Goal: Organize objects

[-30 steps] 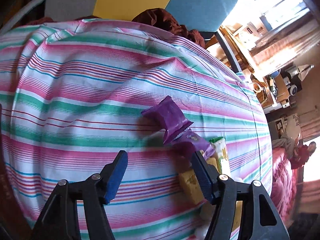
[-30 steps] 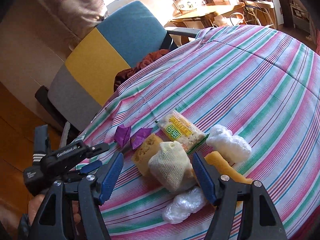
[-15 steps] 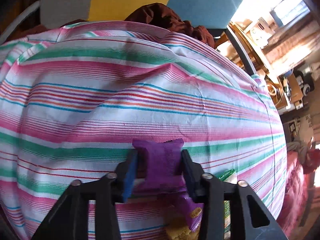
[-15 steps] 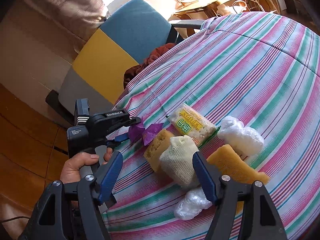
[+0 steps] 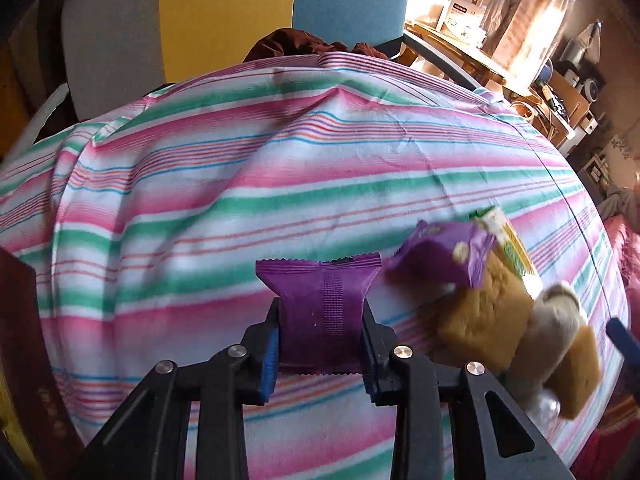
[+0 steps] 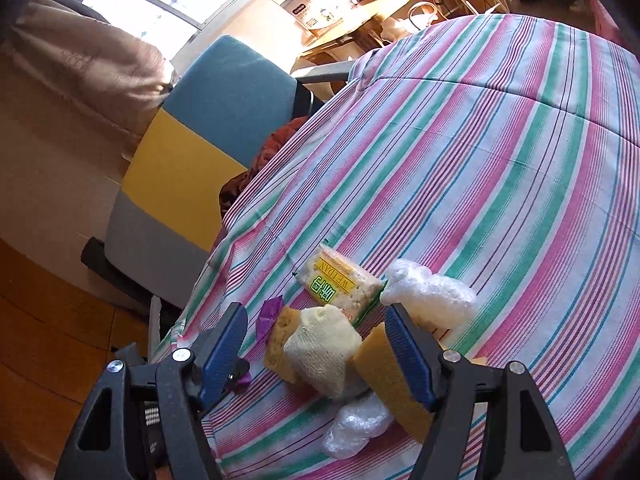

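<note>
My left gripper is shut on a purple snack packet, held just above the striped tablecloth. A second purple packet lies to its right on a yellow sponge. In the right wrist view my right gripper is open above a pile: a cream cloth bundle between the fingers, yellow sponges, a cracker pack, clear plastic wraps and the purple packet.
A chair with grey, yellow and blue panels stands beyond the table's far edge, with a dark red cloth on it. A cluttered desk sits at the back right. Bare striped cloth spreads beyond the pile.
My left gripper closed on the purple packet and drew it left, away from the pile. My right gripper moved closer over the pile, staying open.
</note>
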Demonstrator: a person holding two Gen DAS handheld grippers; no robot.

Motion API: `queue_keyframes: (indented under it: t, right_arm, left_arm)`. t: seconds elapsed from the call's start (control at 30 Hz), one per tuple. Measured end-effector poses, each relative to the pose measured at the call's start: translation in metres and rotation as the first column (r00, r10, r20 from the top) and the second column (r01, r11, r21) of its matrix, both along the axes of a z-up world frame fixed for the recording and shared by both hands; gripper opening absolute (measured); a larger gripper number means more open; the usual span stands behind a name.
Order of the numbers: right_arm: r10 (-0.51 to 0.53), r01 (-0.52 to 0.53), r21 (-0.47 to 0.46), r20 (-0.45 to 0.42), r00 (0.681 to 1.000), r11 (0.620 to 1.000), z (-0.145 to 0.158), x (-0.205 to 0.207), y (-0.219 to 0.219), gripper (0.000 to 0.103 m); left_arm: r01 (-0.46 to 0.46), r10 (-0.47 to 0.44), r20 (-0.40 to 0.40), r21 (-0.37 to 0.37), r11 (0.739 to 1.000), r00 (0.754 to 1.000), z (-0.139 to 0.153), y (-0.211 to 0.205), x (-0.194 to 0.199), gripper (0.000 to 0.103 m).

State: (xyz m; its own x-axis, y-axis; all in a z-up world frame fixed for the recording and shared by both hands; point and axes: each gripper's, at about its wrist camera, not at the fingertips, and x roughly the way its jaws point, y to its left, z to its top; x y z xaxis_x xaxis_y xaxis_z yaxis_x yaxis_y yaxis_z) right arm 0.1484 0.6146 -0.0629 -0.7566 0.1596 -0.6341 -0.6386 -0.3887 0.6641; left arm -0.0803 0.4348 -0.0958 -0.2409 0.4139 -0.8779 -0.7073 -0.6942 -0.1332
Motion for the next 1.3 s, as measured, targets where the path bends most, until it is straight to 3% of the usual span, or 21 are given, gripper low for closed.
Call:
queue_keyframes:
  t: [0.2, 0.33, 0.6, 0.77, 0.87, 1.0, 1.17, 1.3]
  right_arm:
    - [-0.077, 0.076, 0.028, 0.027, 0.997, 0.997, 0.002, 0.010, 0.006, 0.072]
    - [-0.113, 0.111, 0.028, 0.103, 0.988, 0.993, -0.006, 0.013, 0.013, 0.072]
    - [-0.041, 0.028, 0.049, 0.270, 0.962, 0.998, -0.020, -0.007, 0.007, 0.072]
    - [0.019, -0.051, 0.068, 0.417, 0.909, 0.996, -0.034, -0.025, -0.002, 0.072]
    - [0.014, -0.056, 0.080, 0.453, 0.892, 0.995, -0.038, -0.026, -0.002, 0.072]
    - [0.021, -0.062, 0.072, 0.472, 0.881, 0.995, -0.042, -0.027, -0.001, 0.071]
    - [0.029, -0.081, 0.087, 0.482, 0.876, 0.993, -0.041, -0.029, -0.004, 0.063]
    - [0.013, -0.054, 0.080, 0.442, 0.897, 0.995, -0.038, -0.022, -0.001, 0.064]
  left_arm:
    - [0.072, -0.071, -0.035, 0.020, 0.997, 0.997, 0.004, -0.051, 0.052, 0.033]
    - [0.149, -0.147, -0.079, 0.024, 0.988, 0.986, 0.010, -0.076, 0.088, 0.033]
    - [0.186, -0.184, -0.059, 0.031, 0.982, 0.981, 0.004, -0.113, 0.125, 0.033]
    - [0.185, -0.179, -0.083, 0.081, 0.979, 0.980, 0.020, -0.124, 0.129, 0.033]
    - [0.191, -0.180, -0.104, 0.102, 0.976, 0.978, 0.028, -0.131, 0.133, 0.033]
    - [0.180, -0.167, -0.108, 0.128, 0.975, 0.980, 0.034, -0.143, 0.136, 0.033]
    - [0.148, -0.133, -0.110, 0.136, 0.980, 0.985, 0.035, -0.160, 0.135, 0.033]
    - [0.124, -0.109, -0.109, 0.147, 0.981, 0.988, 0.037, -0.171, 0.135, 0.033]
